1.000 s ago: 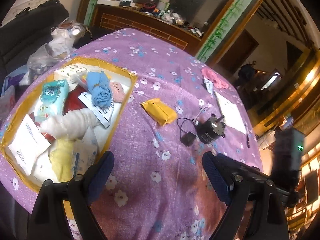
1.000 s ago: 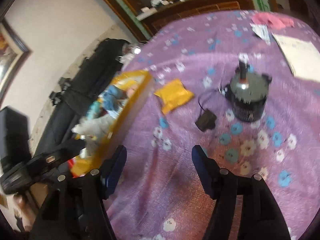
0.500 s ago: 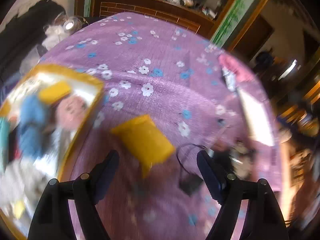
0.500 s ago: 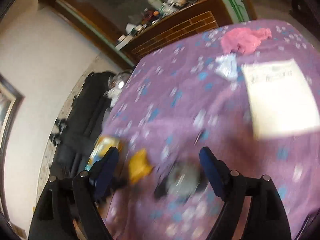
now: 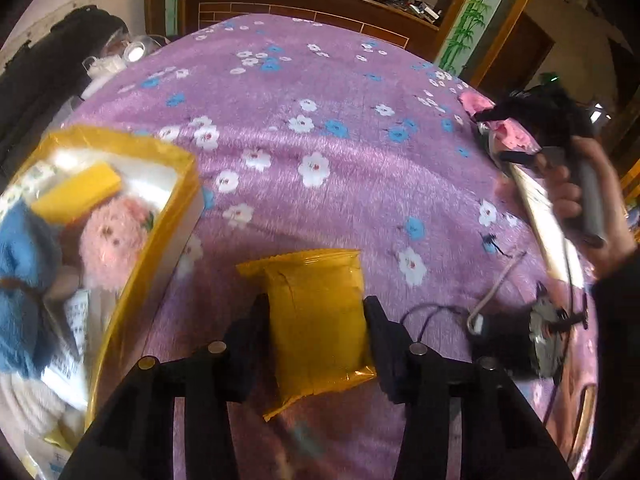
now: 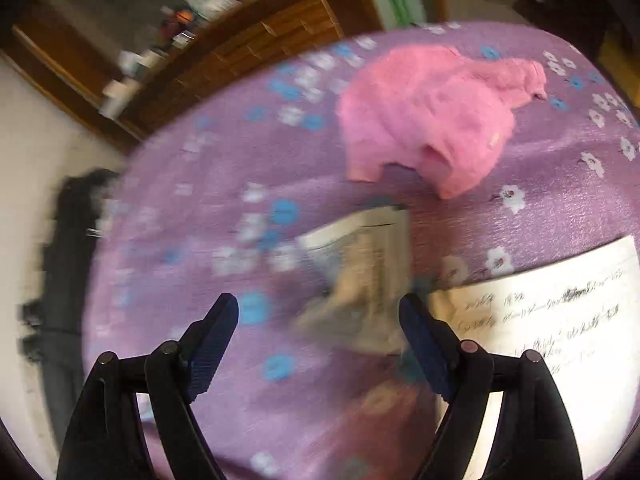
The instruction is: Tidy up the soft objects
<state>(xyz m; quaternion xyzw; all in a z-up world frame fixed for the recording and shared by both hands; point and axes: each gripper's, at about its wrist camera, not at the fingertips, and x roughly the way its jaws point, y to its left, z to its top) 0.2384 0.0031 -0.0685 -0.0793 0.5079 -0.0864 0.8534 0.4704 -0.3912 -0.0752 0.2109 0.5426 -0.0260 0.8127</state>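
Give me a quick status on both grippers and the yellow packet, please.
Left gripper fingers astride yellow packet, seemingly touching. Right gripper open over blurred small packet, pink garment beyond. Yellow box close left; nothing between.

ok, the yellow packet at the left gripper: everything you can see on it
The yellow packet is a glossy, puffy pillow pouch with crimped seals at both ends and a back seam, plastic film by the look. It lies flat on the purple cloth, right of the yellow box. The left gripper straddles it, fingers at each side edge; true contact is unclear.
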